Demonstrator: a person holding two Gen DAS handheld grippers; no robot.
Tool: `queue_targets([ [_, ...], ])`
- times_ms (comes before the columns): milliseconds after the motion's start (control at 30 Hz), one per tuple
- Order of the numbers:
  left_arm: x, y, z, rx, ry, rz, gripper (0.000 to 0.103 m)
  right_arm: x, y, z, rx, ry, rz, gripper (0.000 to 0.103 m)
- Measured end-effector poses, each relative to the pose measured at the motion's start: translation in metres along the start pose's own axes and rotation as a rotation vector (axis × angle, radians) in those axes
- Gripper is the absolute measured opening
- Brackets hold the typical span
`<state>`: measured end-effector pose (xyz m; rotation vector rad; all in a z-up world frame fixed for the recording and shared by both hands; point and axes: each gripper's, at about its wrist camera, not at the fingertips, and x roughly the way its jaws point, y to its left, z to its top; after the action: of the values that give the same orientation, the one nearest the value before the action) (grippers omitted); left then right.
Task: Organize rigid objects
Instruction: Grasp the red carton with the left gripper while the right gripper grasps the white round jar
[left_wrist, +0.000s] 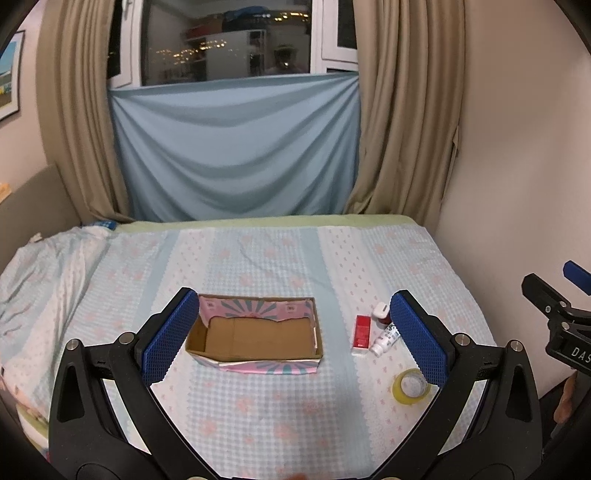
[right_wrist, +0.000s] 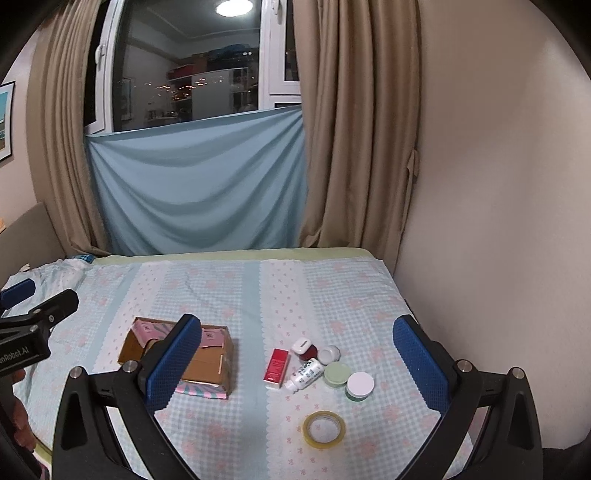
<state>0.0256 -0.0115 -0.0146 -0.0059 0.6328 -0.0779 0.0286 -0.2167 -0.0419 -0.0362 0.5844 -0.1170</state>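
Cardboard box (left_wrist: 255, 338), open-topped and empty, sits on the checked bedspread (right_wrist: 229, 291); small items lie well apart to its right: red carton (right_wrist: 276, 368), white bottle (right_wrist: 305, 374), two jars (right_wrist: 347, 378), tape roll (right_wrist: 324, 428). Left gripper (left_wrist: 291, 336) and right gripper (right_wrist: 297, 363) both hover spread wide, holding nothing. Best practice: take the outermost item first, closing squarely across its narrow sides, avoiding neighbours.
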Motion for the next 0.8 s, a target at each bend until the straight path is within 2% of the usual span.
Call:
queue_targets([
  [200,0.048,-0.008,0.000,0.015,0.086,-0.076,0.102,0.026,-0.017,-0.006,0.034,0.070,-0.054,0.103],
  [400,0.126,-0.043,-0.011,0.055,0.202,-0.119,0.102,0.080,-0.052,-0.031,0.086,0.180,-0.093,0.103],
  [633,0.244,-0.092,-0.032,0.098,0.377,-0.152,0.102,0.172,-0.099,-0.071,0.137,0.309,-0.116,0.103],
  [800,0.337,-0.127,-0.060,0.143,0.510,-0.151,0.102,0.234,-0.126,-0.100,0.167,0.418,-0.133,0.103],
])
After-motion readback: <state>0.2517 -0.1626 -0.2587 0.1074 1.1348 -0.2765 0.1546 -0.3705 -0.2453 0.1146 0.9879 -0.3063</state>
